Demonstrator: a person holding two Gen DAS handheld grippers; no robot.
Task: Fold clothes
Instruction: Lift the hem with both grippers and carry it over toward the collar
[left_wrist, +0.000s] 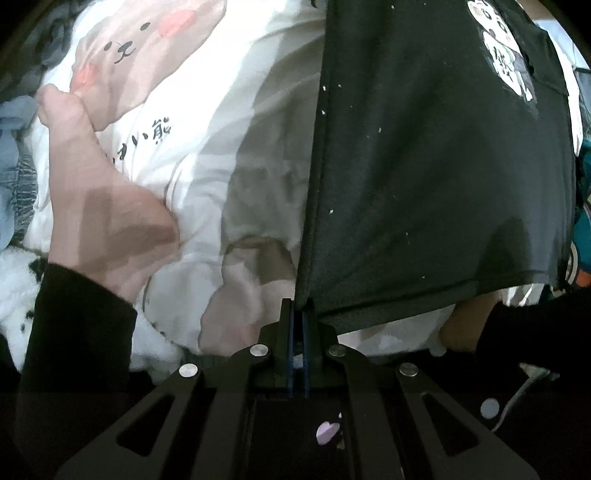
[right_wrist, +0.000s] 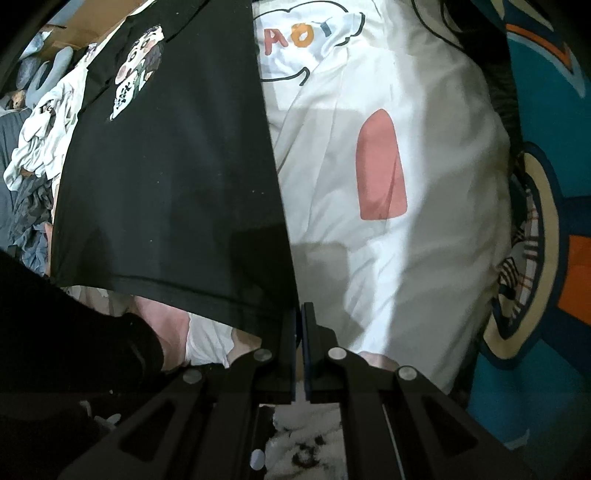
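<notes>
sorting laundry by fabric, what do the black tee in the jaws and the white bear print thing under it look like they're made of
Black tee: looks like matte cotton-type jersey; it hangs in a soft flat sheet, has a stitched hem, and holds pale lint specks. Its cartoon print looks like a smooth applied layer.

White bear-print fabric: thin, smooth woven or knit cloth with a slight sheen, judging by its fine soft creases. Exact fibre cannot be told.

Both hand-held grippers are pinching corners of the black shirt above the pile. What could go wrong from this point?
1. Each grip is thin: the left hand-held gripper and the right hand-held gripper hold only the hem corners of the black T-shirt, so a corner might slip out.
2. The shirt hangs over a white bear-print garment and a white garment with a pink patch; laid down here, it may fold unevenly or snag them.
</notes>
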